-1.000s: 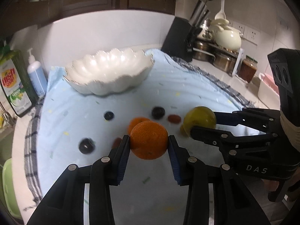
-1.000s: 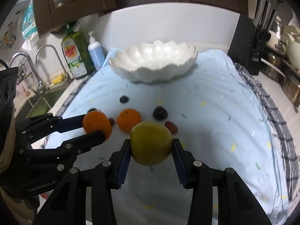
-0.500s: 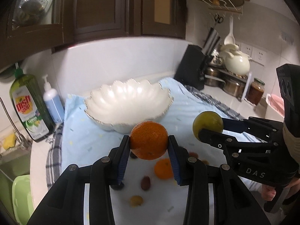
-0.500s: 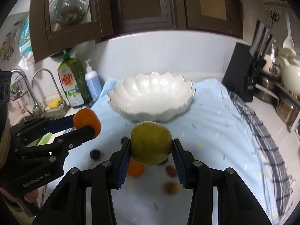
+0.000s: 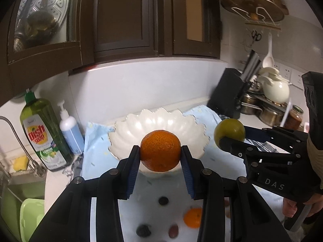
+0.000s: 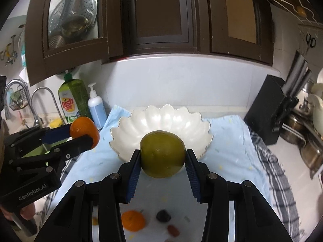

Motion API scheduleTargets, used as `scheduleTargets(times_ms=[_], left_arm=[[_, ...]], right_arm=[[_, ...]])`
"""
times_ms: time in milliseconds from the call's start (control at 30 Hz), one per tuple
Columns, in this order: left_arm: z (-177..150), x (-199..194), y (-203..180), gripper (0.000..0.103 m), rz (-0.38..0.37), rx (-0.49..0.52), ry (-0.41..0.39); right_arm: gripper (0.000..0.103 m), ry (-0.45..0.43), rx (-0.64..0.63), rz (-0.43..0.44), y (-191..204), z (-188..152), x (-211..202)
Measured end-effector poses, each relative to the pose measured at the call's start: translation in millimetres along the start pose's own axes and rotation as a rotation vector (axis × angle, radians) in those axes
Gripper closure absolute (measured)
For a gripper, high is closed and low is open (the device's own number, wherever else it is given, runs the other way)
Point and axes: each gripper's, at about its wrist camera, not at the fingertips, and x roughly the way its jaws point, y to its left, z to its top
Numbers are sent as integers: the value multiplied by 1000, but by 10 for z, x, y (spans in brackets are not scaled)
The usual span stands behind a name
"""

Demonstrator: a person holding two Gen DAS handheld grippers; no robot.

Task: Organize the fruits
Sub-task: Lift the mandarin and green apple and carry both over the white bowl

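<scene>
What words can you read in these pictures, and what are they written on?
"Dish soap" and "LEMON": on the green dish soap bottle; its smaller print is too small to read.
"DAS": on the right gripper, on its black body.
"GenRobot.AI": on the left gripper, on its black body.
The white pump bottle shows no readable text.
</scene>
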Motion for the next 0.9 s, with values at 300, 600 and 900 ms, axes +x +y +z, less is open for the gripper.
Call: scheduleTargets(times_ms=[300, 600, 900], left_arm=[[256, 406, 78, 63, 36, 2, 10], [421, 1042, 256, 63, 41, -17, 76], [445, 1722, 425, 63, 43, -59, 187]], right_arm=[[58, -3, -23, -10, -156, 319, 408], [58, 90, -18, -12, -284, 487, 1127], [58, 207, -28, -32, -411, 563, 1825]])
